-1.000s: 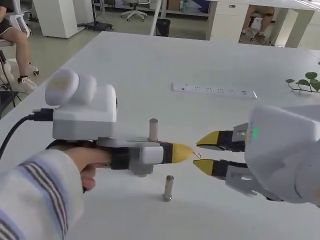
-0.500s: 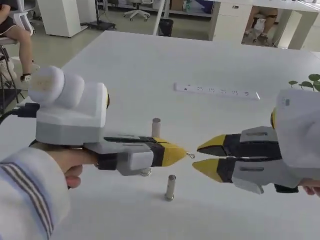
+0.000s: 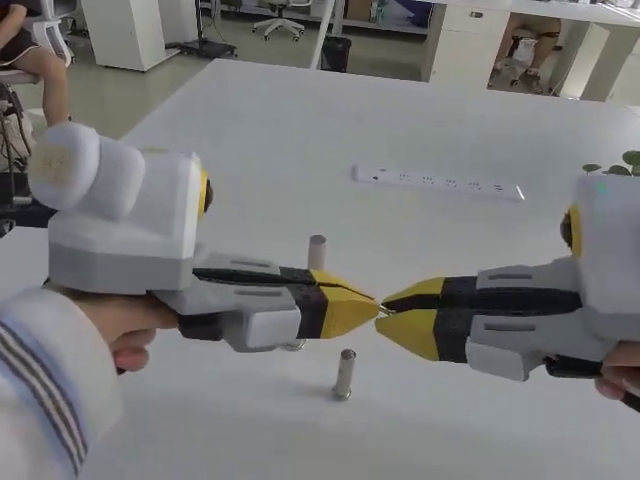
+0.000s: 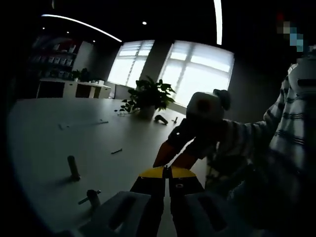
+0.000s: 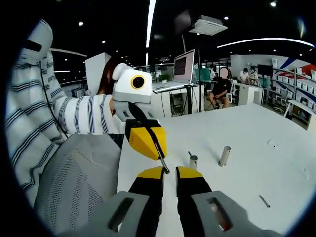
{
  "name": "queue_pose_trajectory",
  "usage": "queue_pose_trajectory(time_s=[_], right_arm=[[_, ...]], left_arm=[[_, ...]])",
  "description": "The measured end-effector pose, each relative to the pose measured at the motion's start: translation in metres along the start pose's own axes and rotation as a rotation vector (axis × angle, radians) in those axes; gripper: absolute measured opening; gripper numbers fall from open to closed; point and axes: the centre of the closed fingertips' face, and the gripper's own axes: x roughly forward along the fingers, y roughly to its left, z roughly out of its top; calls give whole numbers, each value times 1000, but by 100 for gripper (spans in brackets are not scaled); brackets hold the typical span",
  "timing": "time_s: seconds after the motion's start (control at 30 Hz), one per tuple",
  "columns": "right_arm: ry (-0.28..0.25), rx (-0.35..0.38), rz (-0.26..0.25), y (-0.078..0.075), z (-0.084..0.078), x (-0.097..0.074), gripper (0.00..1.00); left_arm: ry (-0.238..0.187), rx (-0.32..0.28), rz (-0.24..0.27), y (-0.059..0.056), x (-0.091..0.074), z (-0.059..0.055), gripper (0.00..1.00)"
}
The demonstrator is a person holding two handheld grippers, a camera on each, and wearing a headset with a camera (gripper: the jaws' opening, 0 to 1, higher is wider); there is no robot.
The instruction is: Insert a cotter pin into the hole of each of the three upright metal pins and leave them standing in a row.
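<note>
- Cotter pin (image 5: 162, 157): a thin dark sliver of wire, held in mid-air over the workbench (image 3: 300, 130), slanting between two yellow-tipped grippers that meet nose to nose.
- Looks very light and stiff yet easy to bend; smooth, tiny, and likely to twist or slip out of a loose pinch.
- Probably best gripped close to the head end, firmly but without crushing, leaving the straight legs free for the hole. Too small to tell which end is the head.
- Left gripper (image 3: 368, 302): clenched on one end of the cotter pin, jaws pressed together to a thin seam in the left gripper view.
- Right gripper (image 5: 171, 172): jaws set to either side of the wire's free end, with a narrow slit between them. Cannot tell whether pinching yet or merely close around.
- Below the grippers, three short grey metal pins, all upright and roughly in a line running away from the person:
  - far metal pin (image 3: 317, 252), bare;
  - near metal pin (image 3: 345, 373), apparently bare;
  - middle metal pin (image 5: 193, 160), with a wire already through its top.
- Likely heavy enough to stay standing, but easily toppled by a sideways push.
- Spare cotter pin (image 5: 264, 201) lying loose on the white top, well apart from the metal pins.
- White power strip (image 3: 435, 184) farther back.
</note>
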Motion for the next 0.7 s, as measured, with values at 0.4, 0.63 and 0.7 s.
queue_pose_trajectory(time_s=[0.4,0.63,0.7], right_arm=[[20,-25,57,9,-2,0,0],[46,-71,85,11,-5,-1,0],[53,-97,84,11,-7,-1,0]], left_arm=[[41,93,-19,-3,-1,-5,0],[71,189,-10,1,-1,-11,0],[87,200,-5,4,-1,-15,0]])
